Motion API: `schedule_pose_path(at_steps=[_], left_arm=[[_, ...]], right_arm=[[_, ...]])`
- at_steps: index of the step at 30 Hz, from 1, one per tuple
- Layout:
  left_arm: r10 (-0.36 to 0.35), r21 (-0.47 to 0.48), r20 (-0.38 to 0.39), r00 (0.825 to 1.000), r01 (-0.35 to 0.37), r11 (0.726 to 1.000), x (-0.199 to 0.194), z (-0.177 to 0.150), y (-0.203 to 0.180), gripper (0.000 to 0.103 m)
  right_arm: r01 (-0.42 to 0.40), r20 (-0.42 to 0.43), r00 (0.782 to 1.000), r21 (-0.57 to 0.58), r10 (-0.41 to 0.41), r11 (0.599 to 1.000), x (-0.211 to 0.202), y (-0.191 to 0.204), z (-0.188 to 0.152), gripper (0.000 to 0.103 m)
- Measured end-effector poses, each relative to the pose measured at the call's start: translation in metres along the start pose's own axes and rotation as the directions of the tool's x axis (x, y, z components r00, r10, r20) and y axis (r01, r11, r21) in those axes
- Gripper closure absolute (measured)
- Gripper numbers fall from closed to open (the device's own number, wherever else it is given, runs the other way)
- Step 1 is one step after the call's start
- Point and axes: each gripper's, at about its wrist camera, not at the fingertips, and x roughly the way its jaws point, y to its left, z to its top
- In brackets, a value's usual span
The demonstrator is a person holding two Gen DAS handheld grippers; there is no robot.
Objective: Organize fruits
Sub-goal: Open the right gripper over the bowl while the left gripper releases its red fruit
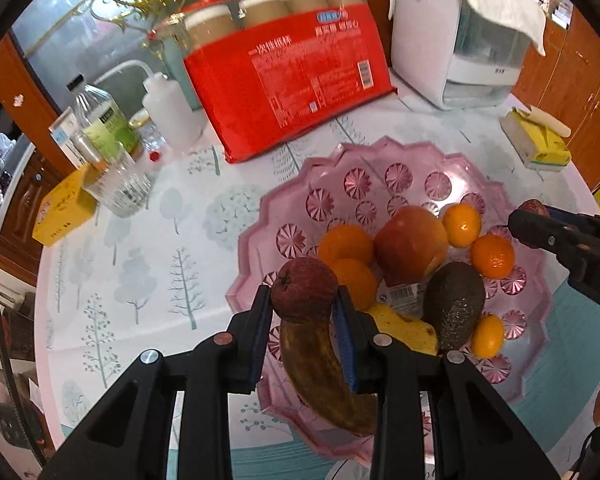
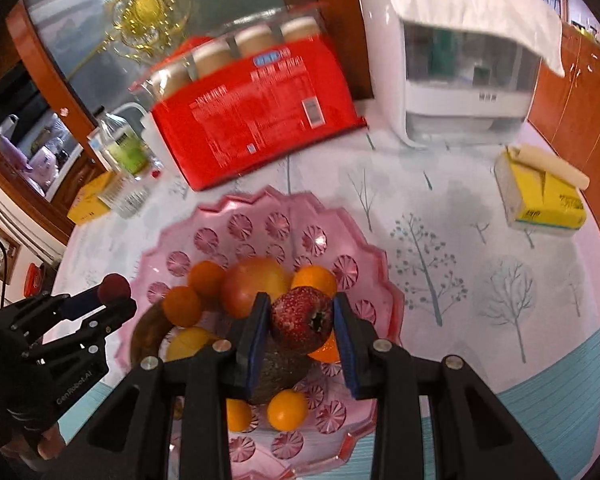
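A pink glass fruit bowl (image 1: 283, 184) (image 2: 364, 240) sits on the table. It holds an apple (image 1: 410, 244), several oranges (image 1: 493, 257), an avocado (image 1: 454, 304), a yellow banana (image 1: 404, 330) and a browned banana (image 1: 324, 372). My left gripper (image 1: 303, 300) is shut on a small dark red fruit (image 1: 304, 290) above the bowl's near left rim. My right gripper (image 2: 297, 316) is shut on another dark red speckled fruit (image 2: 302, 318) above the avocado (image 2: 279, 372). Each gripper shows in the other's view, the right gripper (image 1: 540, 216) and the left gripper (image 2: 111, 292).
A red pack of paper cups (image 1: 291, 76) leans behind the bowl. A white appliance with a cloth (image 1: 456, 36) stands at back right. A yellow tissue pack (image 1: 536, 140) lies right. Bottles (image 1: 99, 120), a glass (image 1: 119, 188) and a yellow box (image 1: 59, 208) stand left.
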Motion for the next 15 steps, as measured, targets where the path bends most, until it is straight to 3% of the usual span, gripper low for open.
schedule_pose_path(at_steps=[8, 10, 15], left_arm=[[-0.014, 0.004, -0.022, 1.000, 0.014, 1.000, 0.016, 0.003, -0.005, 0.070], [-0.010, 0.003, -0.012, 1.000, 0.010, 1.000, 0.014, 0.004, -0.006, 0.051], [-0.005, 0.015, 0.022, 1.000, 0.005, 1.000, 0.005, 0.005, -0.010, 0.039]], right_arm=[[0.047, -0.001, 0.999, -0.036, -0.047, 0.998, 0.016, 0.006, 0.002, 0.071], [0.053, -0.011, 0.998, -0.051, -0.054, 0.997, 0.017, 0.008, 0.002, 0.070], [0.040, -0.002, 0.999, -0.060, -0.040, 0.997, 0.014, 0.013, 0.001, 0.060]])
